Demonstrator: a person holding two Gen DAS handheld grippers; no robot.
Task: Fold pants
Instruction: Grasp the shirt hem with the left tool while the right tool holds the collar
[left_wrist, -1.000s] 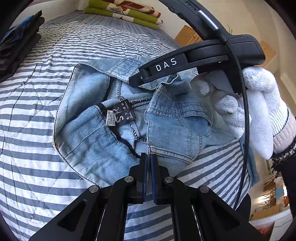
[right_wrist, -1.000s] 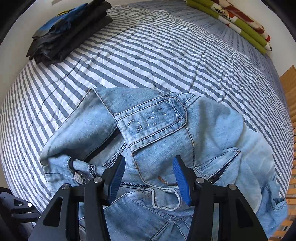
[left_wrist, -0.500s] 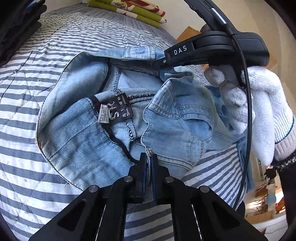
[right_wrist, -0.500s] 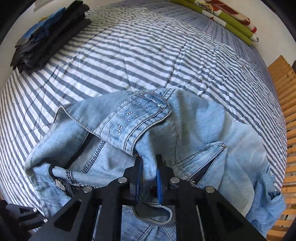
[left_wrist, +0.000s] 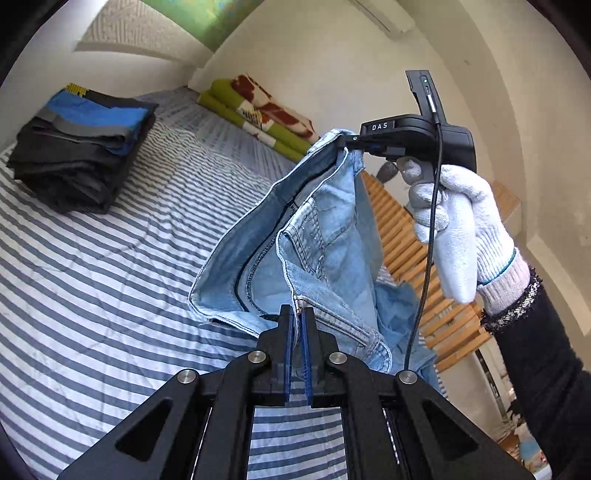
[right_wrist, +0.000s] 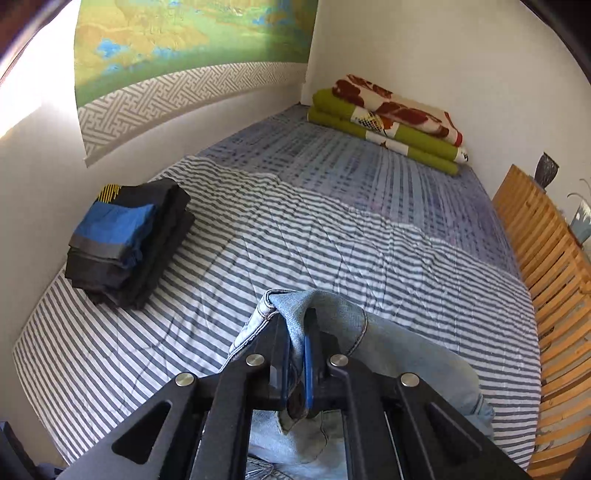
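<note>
The bed with its grey-and-white striped quilt (right_wrist: 332, 251) fills the room between the white wall and a slatted wooden frame (right_wrist: 546, 258) on the right; its broad middle lies bare, giving ample room to lay a garment flat. A stack of folded dark and blue clothes (right_wrist: 125, 243) sits at the left edge near the wall, and a rolled green and floral blanket (right_wrist: 388, 122) lies at the far end, both well apart from the working area. The light-blue denim pants (left_wrist: 325, 236) hang in the air above the quilt, probably so the legs drop straight before folding. The right gripper (left_wrist: 351, 142), in a white-gloved hand (left_wrist: 458, 236), is clamped on the waistband; the left gripper (left_wrist: 299, 325) pinches the denim lower down.
</note>
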